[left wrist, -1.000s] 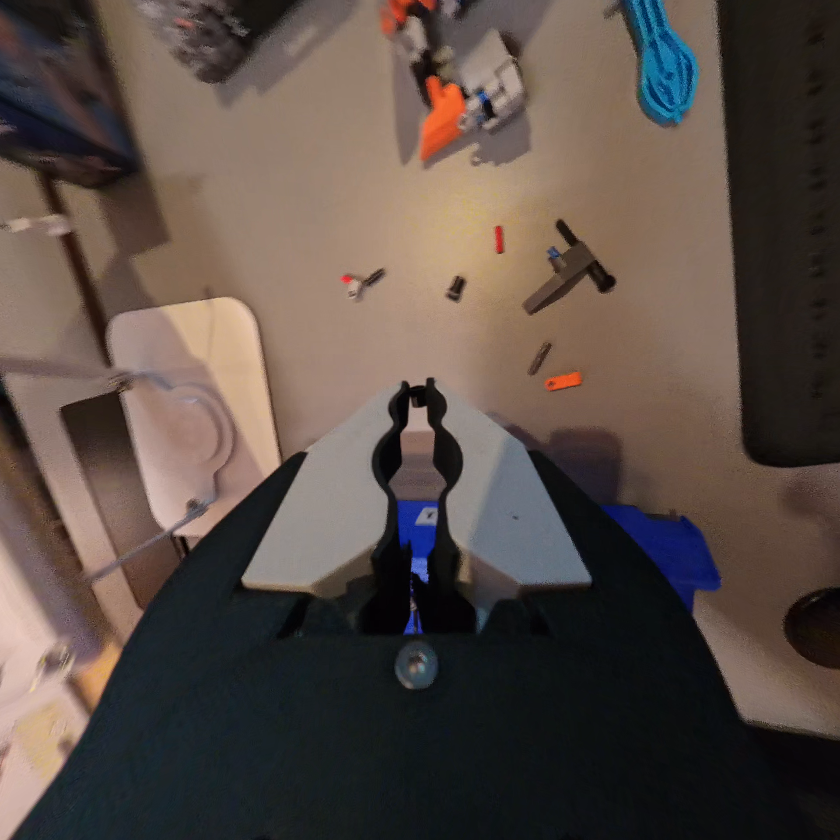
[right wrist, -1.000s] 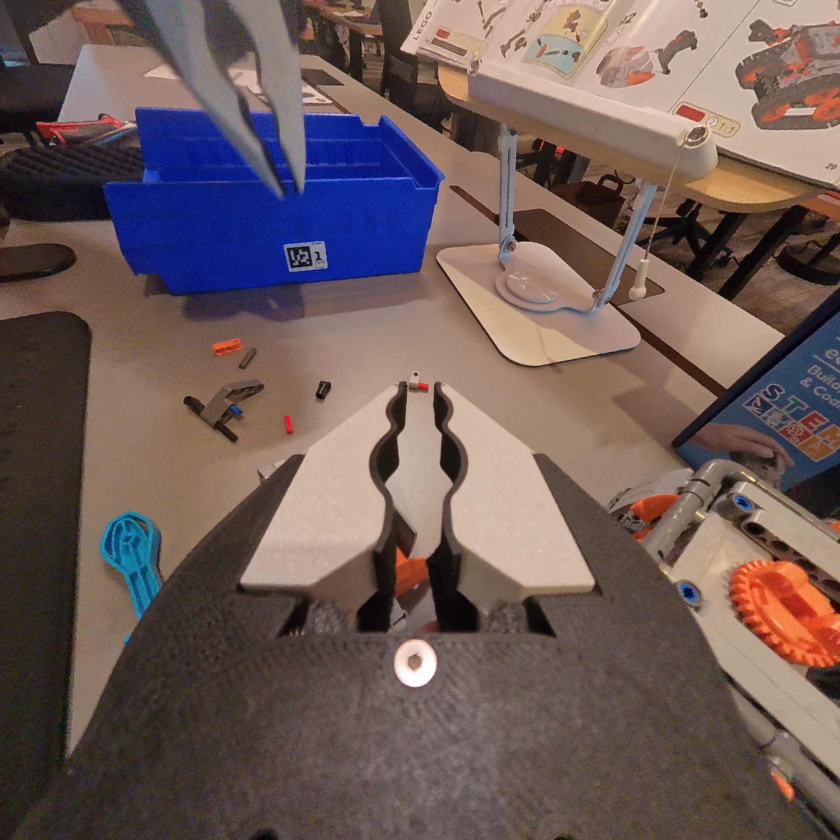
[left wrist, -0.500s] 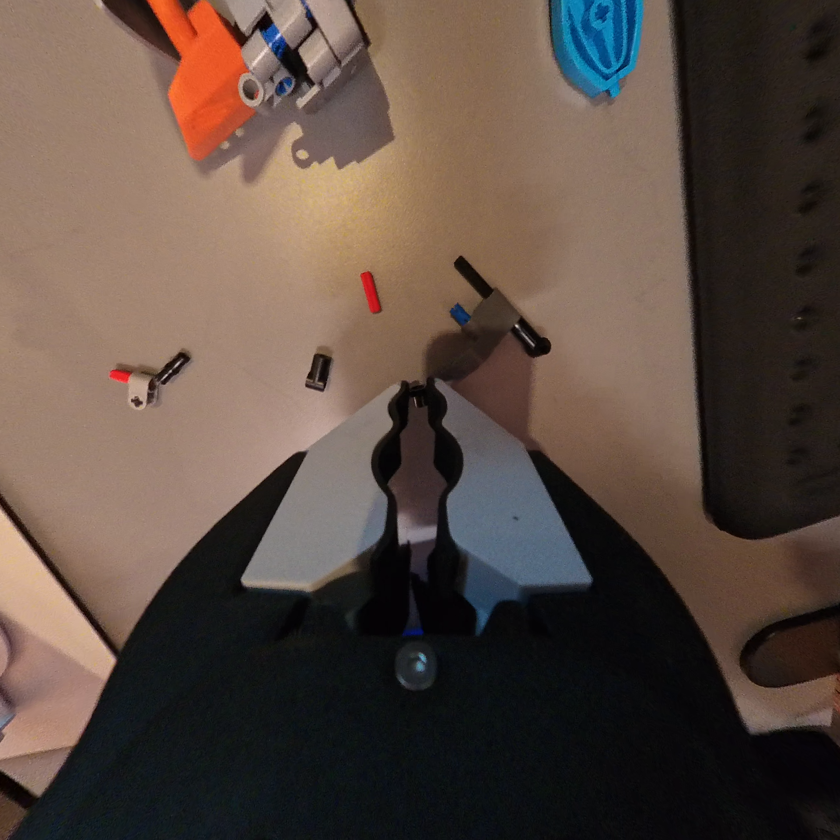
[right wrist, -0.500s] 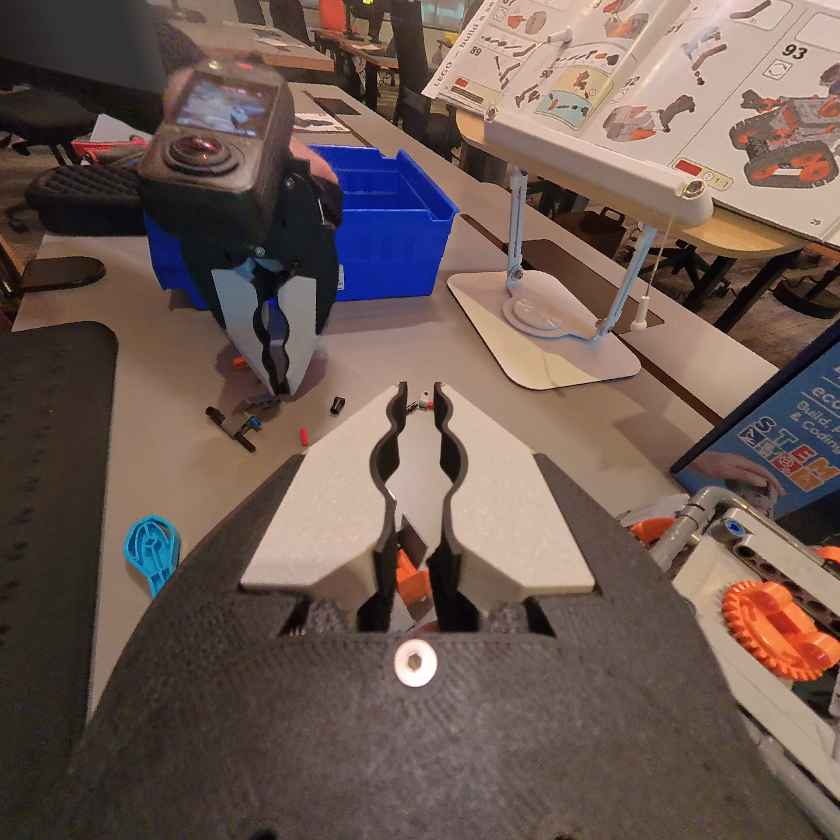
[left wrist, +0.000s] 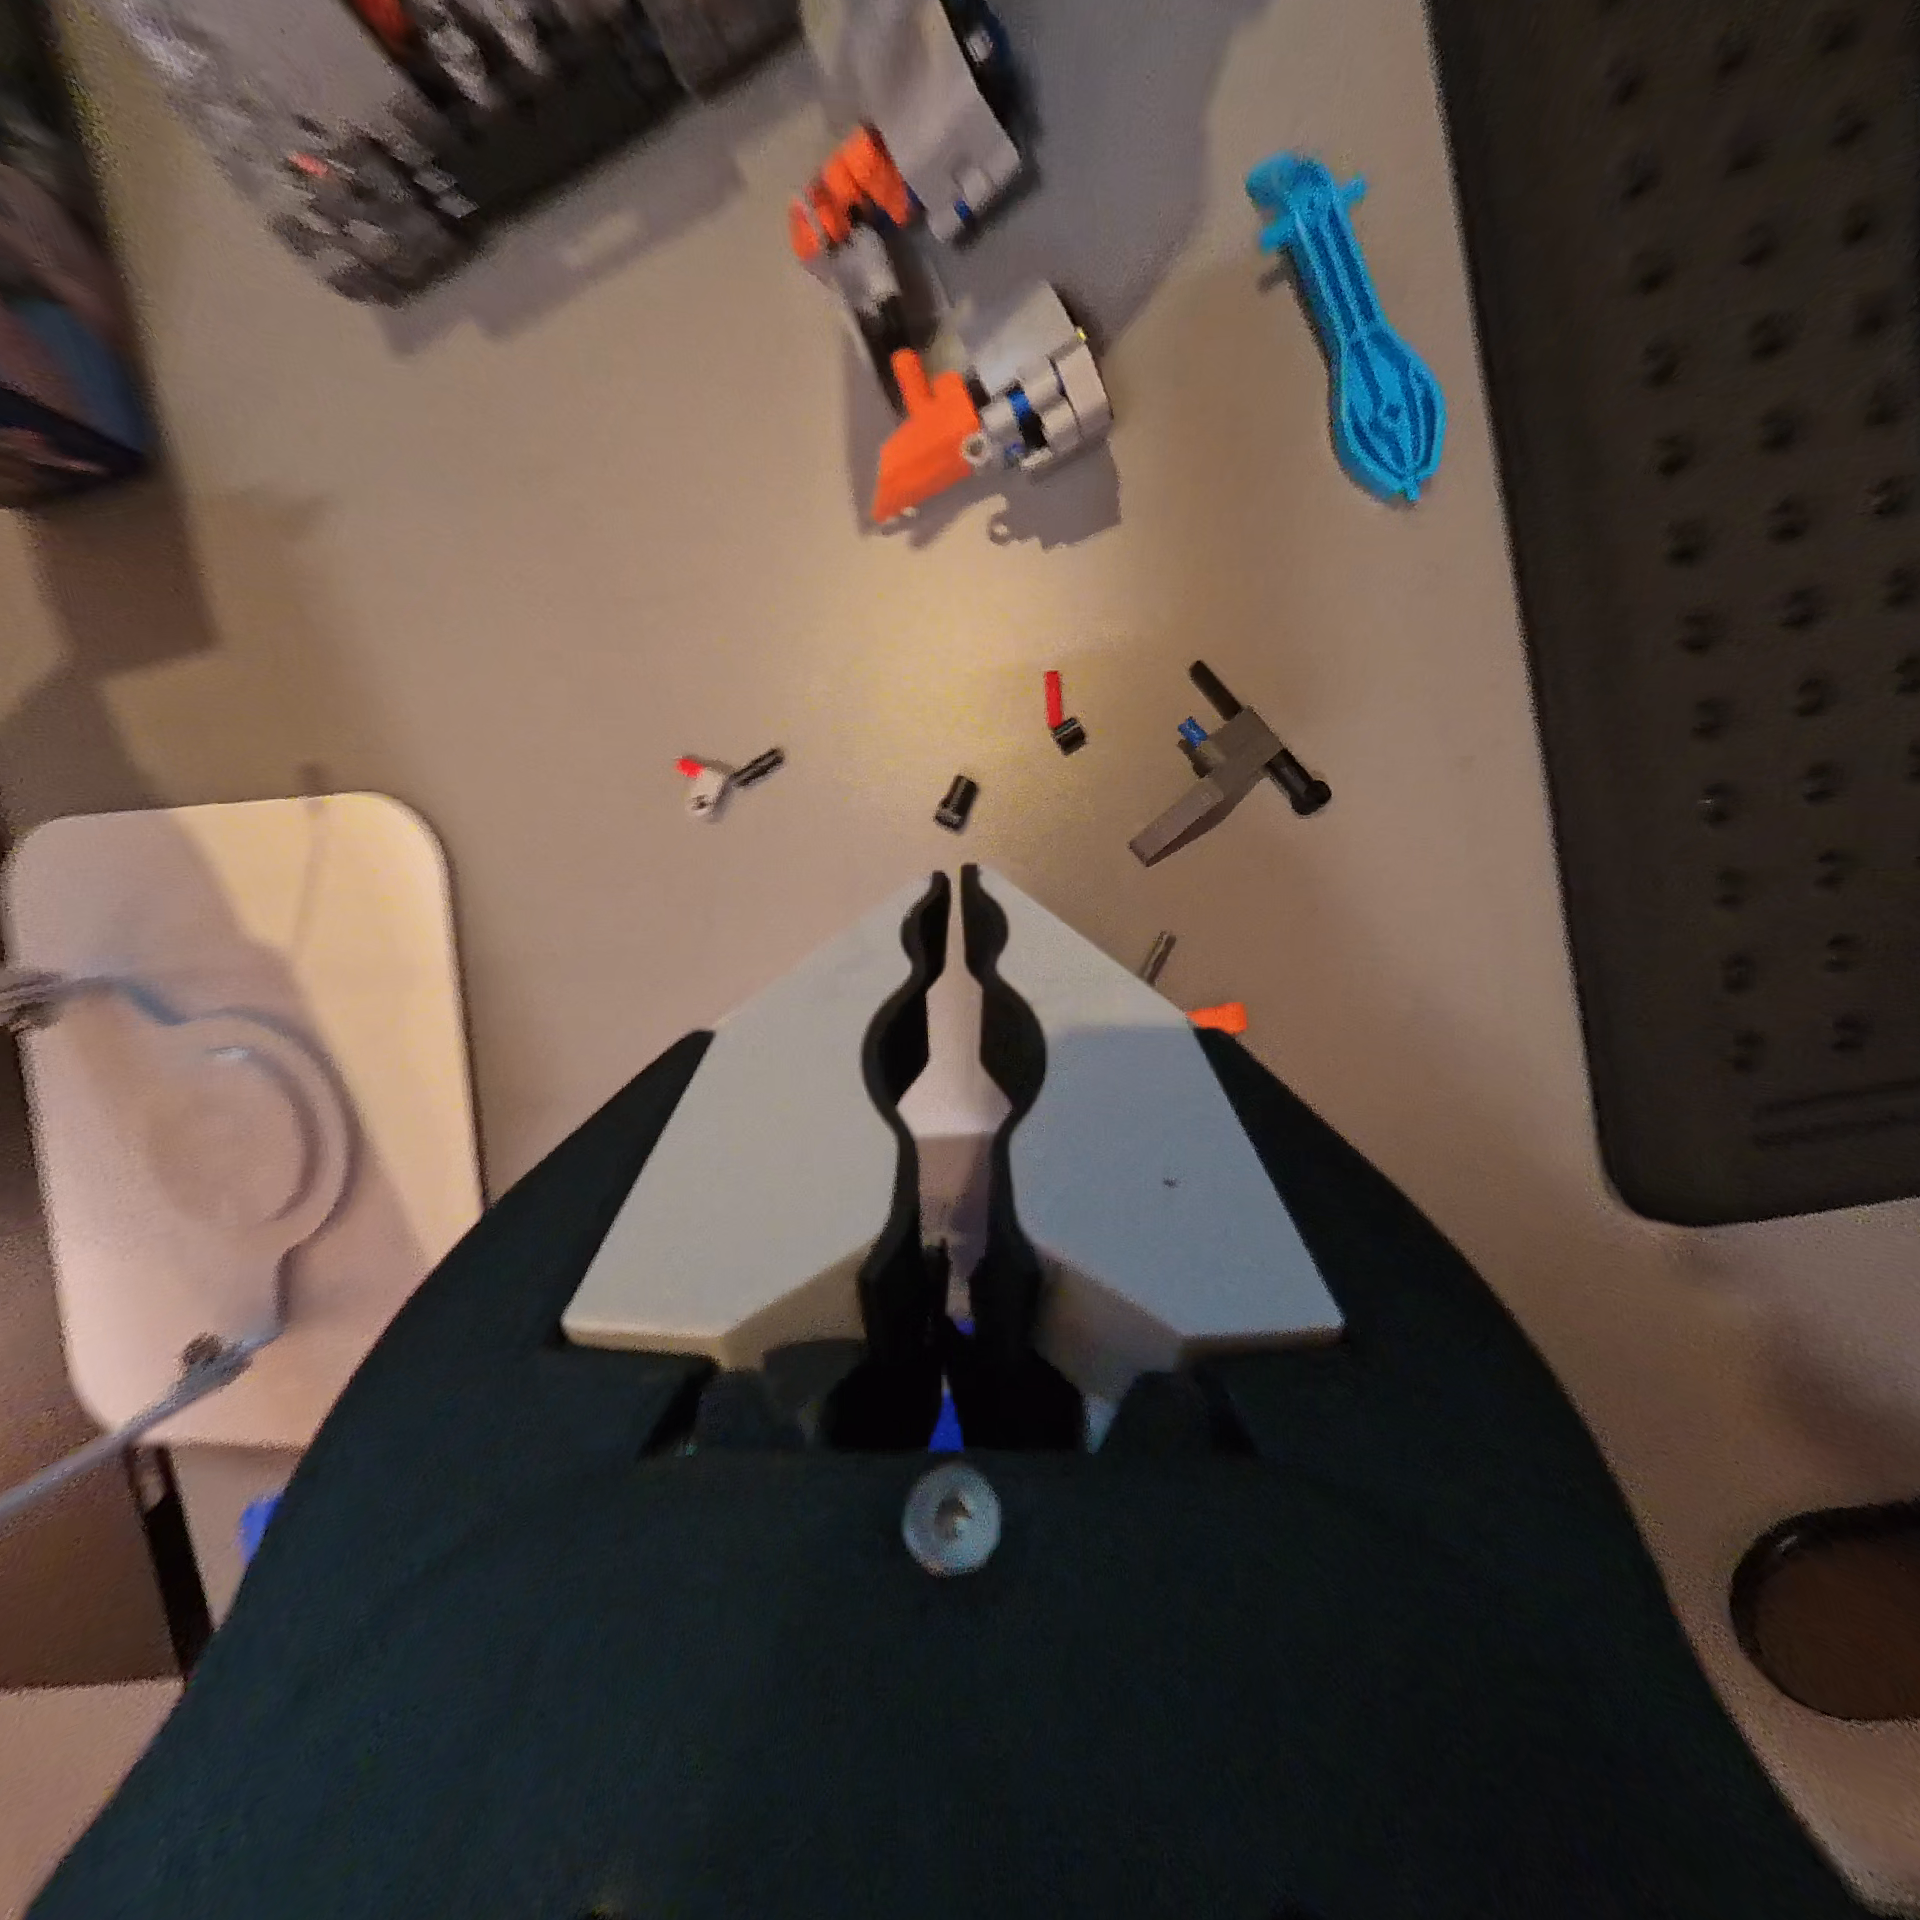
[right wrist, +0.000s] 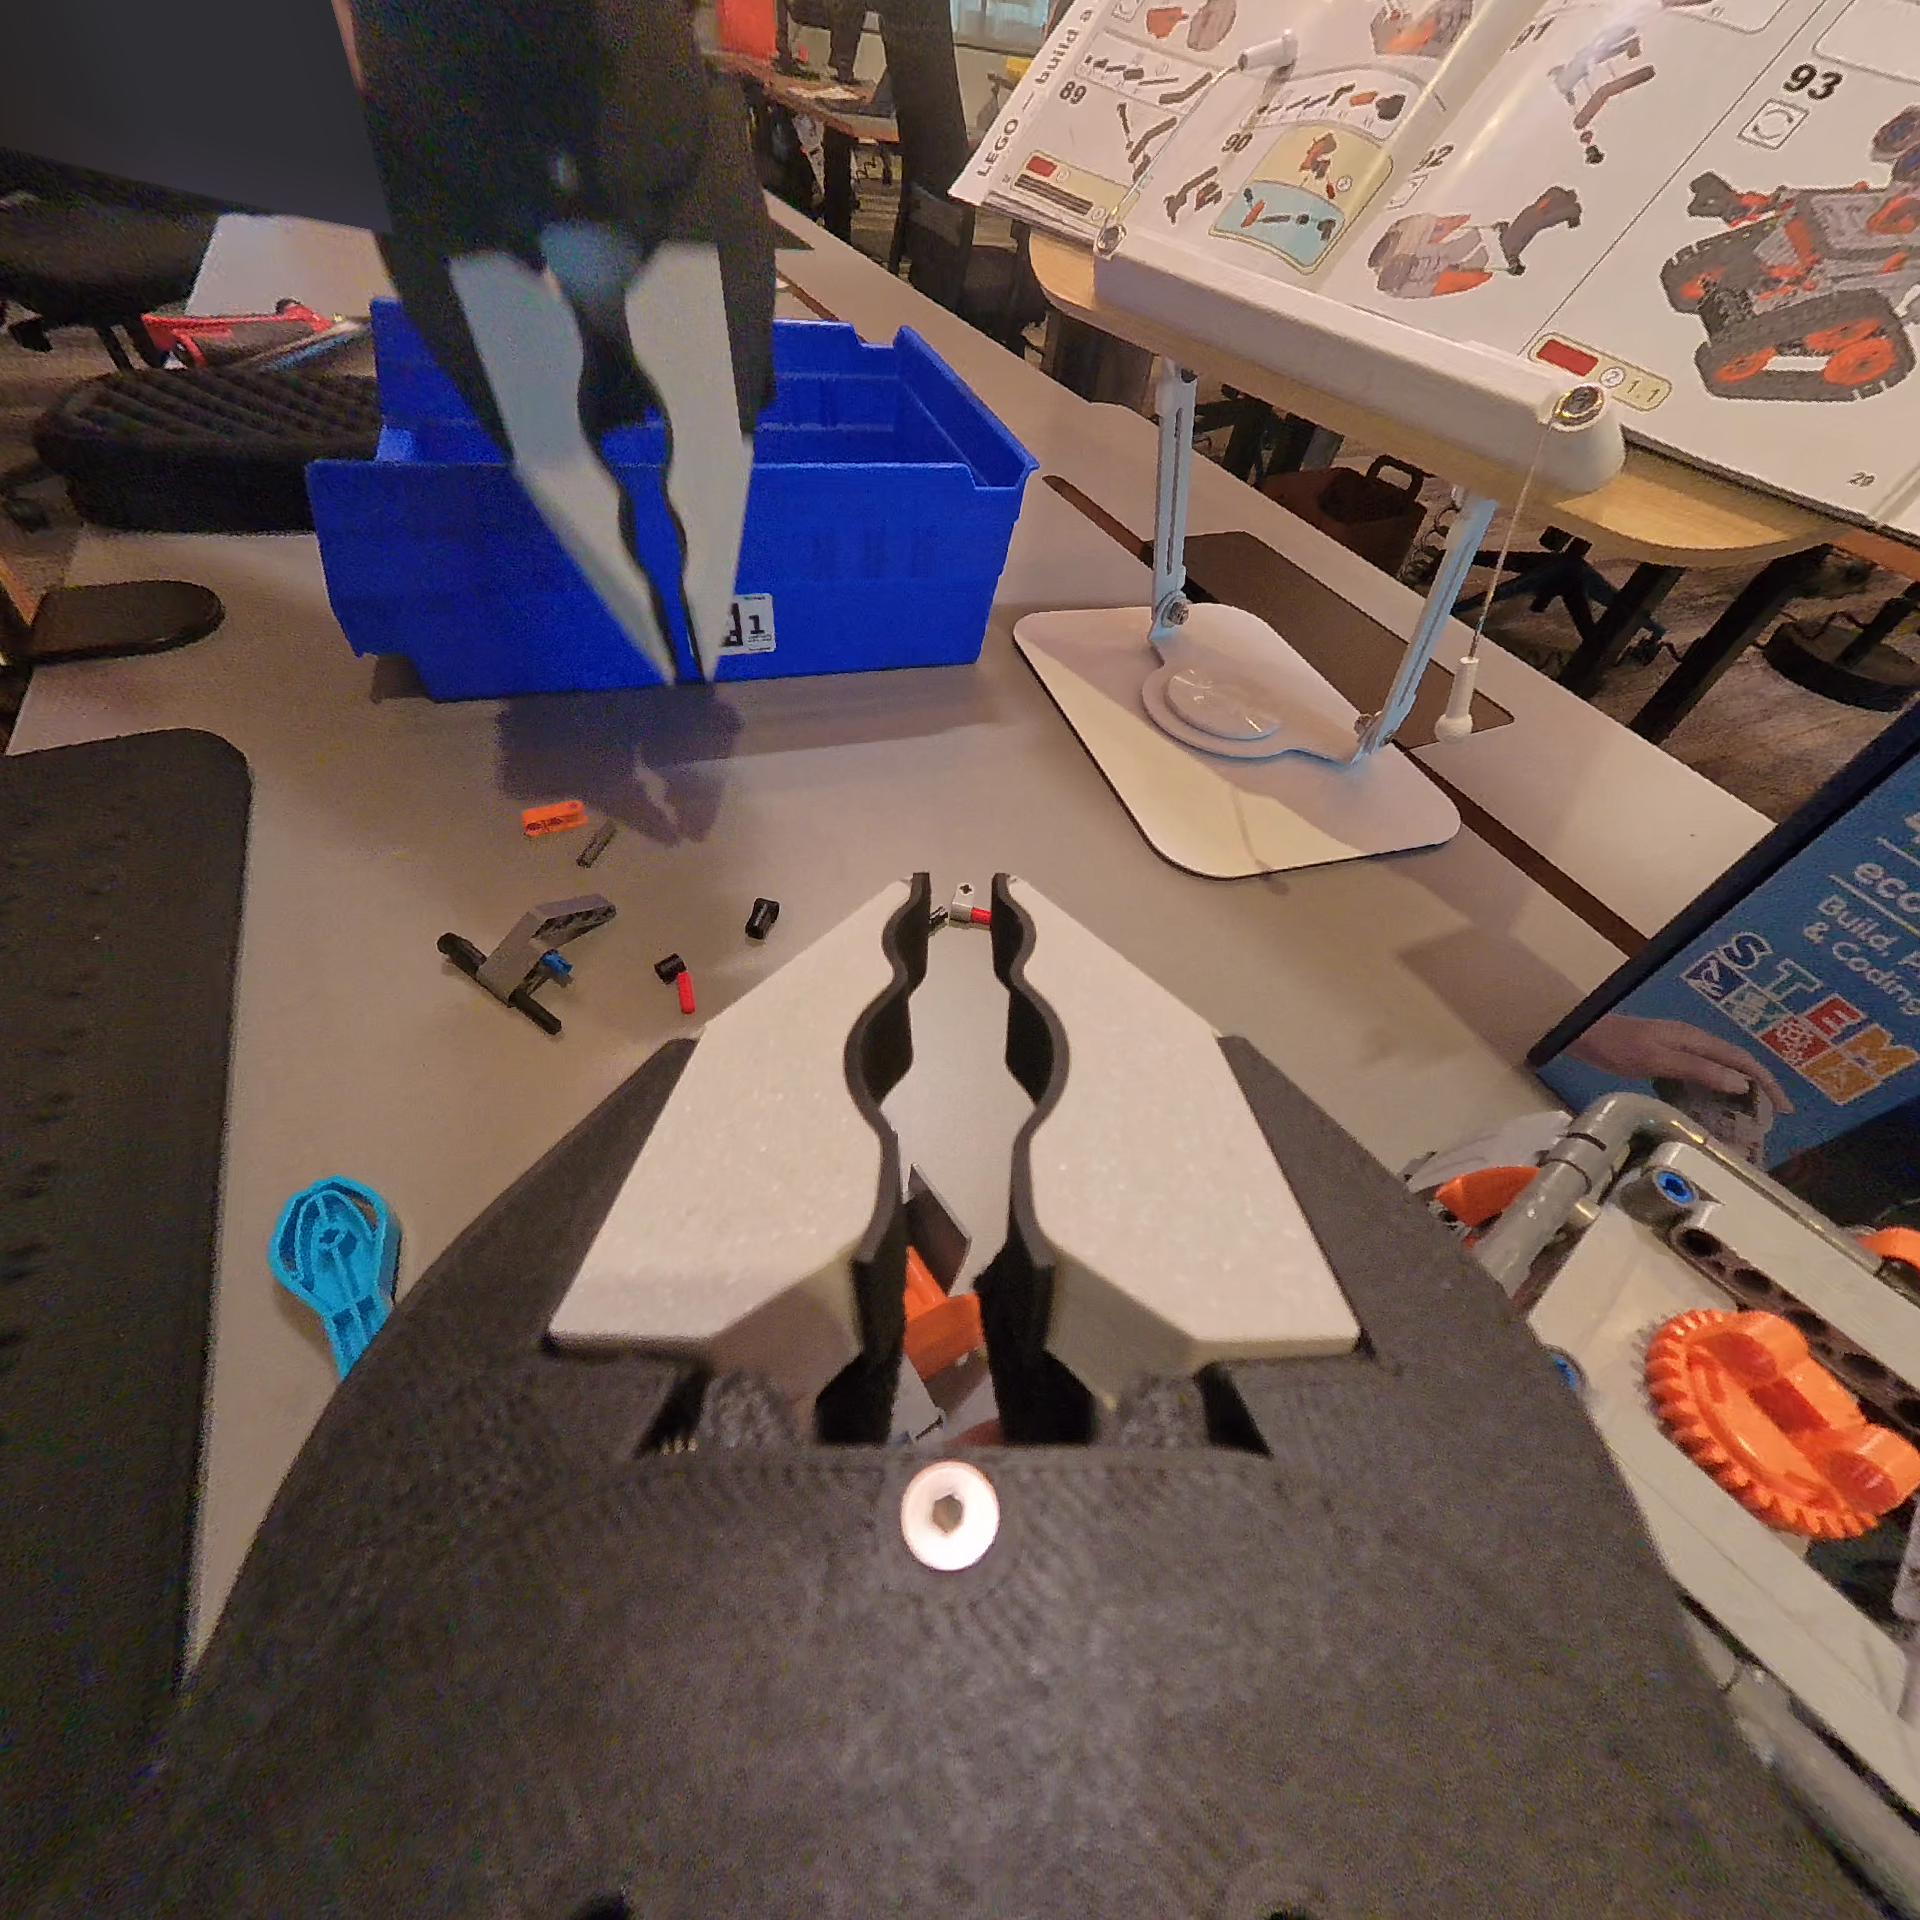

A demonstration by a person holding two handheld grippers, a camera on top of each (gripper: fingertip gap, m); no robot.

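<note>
The left claw (left wrist: pixel 953 878) hangs up in the air over the table (left wrist: pixel 582 623) and points straight down at it. Its two tips are pulled in very narrow, with only a thin slit between them, and nothing is in them. The thing nearest below its tips is a little black piece (left wrist: pixel 956 802). A bit farther off lies a red pin with a black end (left wrist: pixel 1060 717), and to the right of that is a grey piece on a black rod (left wrist: pixel 1226 769). To the left lies a tiny white and red piece (left wrist: pixel 707 784). A small orange piece (left wrist: pixel 1218 1016) peeks out by the claw's right side. Far off sit an orange and grey toy build (left wrist: pixel 966 416) and a light blue tool (left wrist: pixel 1361 343), next to a black mat (left wrist: pixel 1714 520). The right claw (right wrist: pixel 956 883) is held low and reaches forward, almost flat over the table. Its tips are a little apart and hold nothing. The tiny white and red piece shows in the gap between them, lying on the table beyond the tips. I cannot tell if they touch it. From here, the left claw hangs in front of a blue bin (right wrist: pixel 883 540). To the right stands a white book stand (right wrist: pixel 1247 790) with an open picture book (right wrist: pixel 1558 156) on top.
</note>
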